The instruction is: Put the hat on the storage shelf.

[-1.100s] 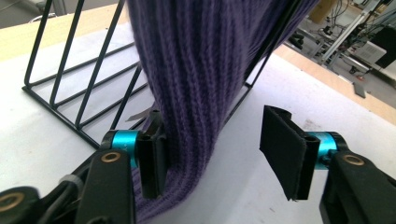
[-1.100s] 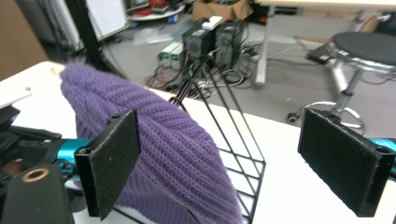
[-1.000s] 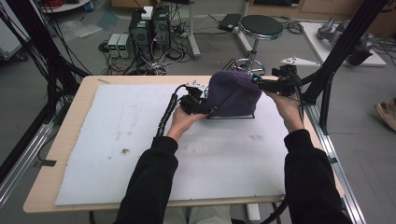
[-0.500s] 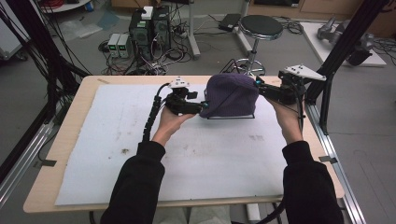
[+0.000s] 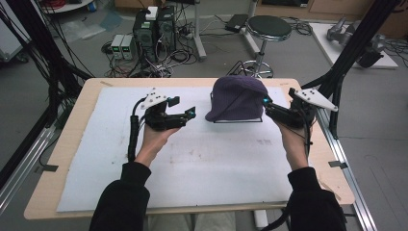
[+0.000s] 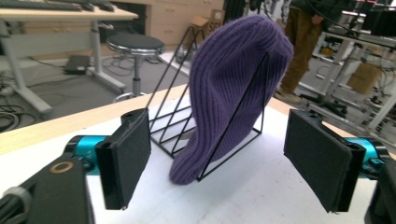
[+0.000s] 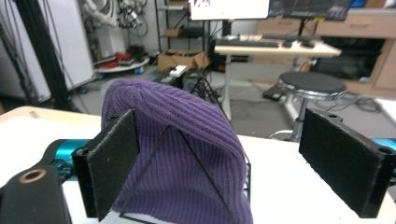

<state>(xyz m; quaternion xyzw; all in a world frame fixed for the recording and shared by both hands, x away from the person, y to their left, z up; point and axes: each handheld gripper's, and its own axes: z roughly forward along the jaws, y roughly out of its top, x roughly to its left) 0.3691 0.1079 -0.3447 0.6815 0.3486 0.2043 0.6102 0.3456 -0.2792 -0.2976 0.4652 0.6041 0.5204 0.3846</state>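
A purple knit hat (image 5: 239,97) is sitting draped over a black wire stand (image 5: 239,120) at the far middle of a white mat (image 5: 192,168) that is covering a wooden table (image 5: 82,106), as a person in black sleeves is holding a gripper in each hand on either side of it. The left gripper (image 5: 190,114) is hovering well to the left of the hat, its jaws standing apart after just opening, with nothing between them; in the left gripper view, the hat (image 6: 233,88) is hanging over the triangular wire frame (image 6: 173,121), out beyond the two black pads (image 6: 126,158) and touching neither. The right gripper (image 5: 267,106) is sitting just beside the hat's right edge, its jaws also apart and holding nothing; in the right gripper view, the hat (image 7: 187,154) is rising close in front, with one pad (image 7: 112,163) overlapping its near side and the other (image 7: 345,158) well clear, though whether that first pad is touching the knit cannot be told. A round black stool (image 5: 268,26) is standing on the floor beyond the table, near a cluster of computer boxes (image 5: 154,29) and cables.
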